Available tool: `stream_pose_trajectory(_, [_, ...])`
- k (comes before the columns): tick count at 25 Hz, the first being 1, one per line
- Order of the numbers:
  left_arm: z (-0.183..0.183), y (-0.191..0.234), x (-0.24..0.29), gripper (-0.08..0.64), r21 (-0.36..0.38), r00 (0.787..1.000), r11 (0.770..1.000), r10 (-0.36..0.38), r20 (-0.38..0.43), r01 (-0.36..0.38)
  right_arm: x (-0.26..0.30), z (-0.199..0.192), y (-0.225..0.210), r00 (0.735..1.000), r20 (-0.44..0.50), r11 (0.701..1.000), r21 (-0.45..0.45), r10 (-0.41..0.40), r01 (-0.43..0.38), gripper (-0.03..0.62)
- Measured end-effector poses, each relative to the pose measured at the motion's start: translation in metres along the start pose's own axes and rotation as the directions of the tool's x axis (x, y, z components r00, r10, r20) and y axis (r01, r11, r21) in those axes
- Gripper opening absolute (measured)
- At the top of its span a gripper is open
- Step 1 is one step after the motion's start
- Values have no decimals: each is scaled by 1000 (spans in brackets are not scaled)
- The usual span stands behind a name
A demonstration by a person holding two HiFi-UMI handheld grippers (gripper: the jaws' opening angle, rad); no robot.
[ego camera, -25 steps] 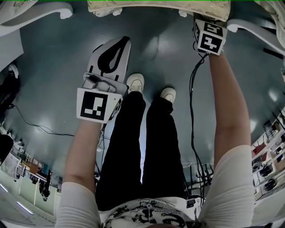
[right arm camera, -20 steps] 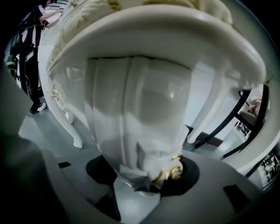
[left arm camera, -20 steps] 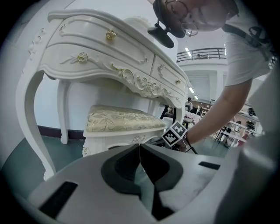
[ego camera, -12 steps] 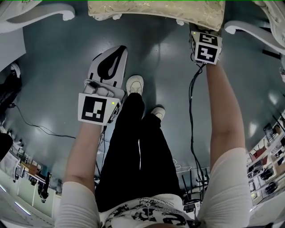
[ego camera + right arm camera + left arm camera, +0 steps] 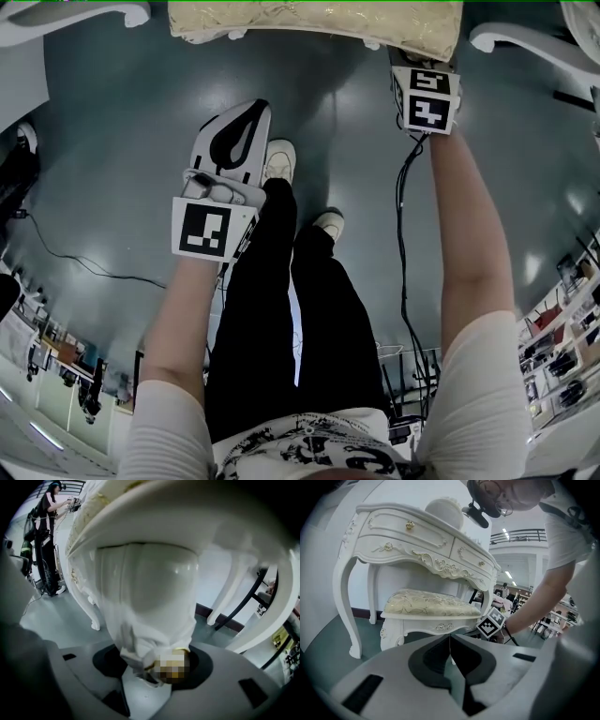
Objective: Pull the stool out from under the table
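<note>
The white carved stool with a cream cushion [image 5: 319, 19] stands at the top of the head view, between the white table's curved legs [image 5: 84, 13]. My right gripper [image 5: 424, 82] is at the stool's right front corner, its jaws hidden under the seat edge. In the right gripper view it [image 5: 157, 667] is shut on the stool's leg [image 5: 145, 602]. My left gripper [image 5: 249, 107] hangs over the floor left of the person's legs, shut and holding nothing. The left gripper view looks past its closed jaws [image 5: 450, 638] at the stool [image 5: 431, 603] under the table [image 5: 417, 536].
The floor is grey-green and glossy. The person's white shoes [image 5: 279, 161] stand just in front of the stool. A black cable [image 5: 405, 234] hangs from the right gripper, and another [image 5: 84, 267] lies on the floor at left. Another table leg [image 5: 530, 45] curves in at upper right.
The stool has come a little toward the person and leftward, with the right gripper still on its leg. The person's feet have stepped back. The left gripper has hardly moved.
</note>
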State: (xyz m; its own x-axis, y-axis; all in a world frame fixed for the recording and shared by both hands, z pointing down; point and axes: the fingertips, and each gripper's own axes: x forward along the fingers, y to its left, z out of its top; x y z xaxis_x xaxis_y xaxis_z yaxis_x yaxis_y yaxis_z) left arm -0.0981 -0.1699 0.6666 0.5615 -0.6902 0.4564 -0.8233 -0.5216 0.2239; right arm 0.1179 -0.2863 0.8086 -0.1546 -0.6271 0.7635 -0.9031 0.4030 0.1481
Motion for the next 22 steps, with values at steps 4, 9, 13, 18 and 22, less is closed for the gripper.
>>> stream_pose_trajectory(4, [-2,-17,-11,21,-5,1000,1000,2,6,-1,-14,-15,8,1000,-1,1000,-11,17,-17,261])
stream_pose_trajectory(9, [-8,-31,-24,21,0,1000,1000,9,25,-9,-32,-33,22,999,3,999,-23,33,-33,261])
stream_pose_trajectory(13, [-17,-44,-36,21,16,1000,1000,7,28,-7,-47,-48,32,999,6,998,-33,48,-48,261])
stream_pose_trajectory(18, [-30,-59,-49,20,46,999,999,12,37,-14,-65,-68,41,998,7,996,-52,68,-68,261])
stream_pose_trajectory(22, [-40,-67,-63,21,41,999,999,30,34,-32,-83,-86,50,997,12,995,-59,81,-80,261])
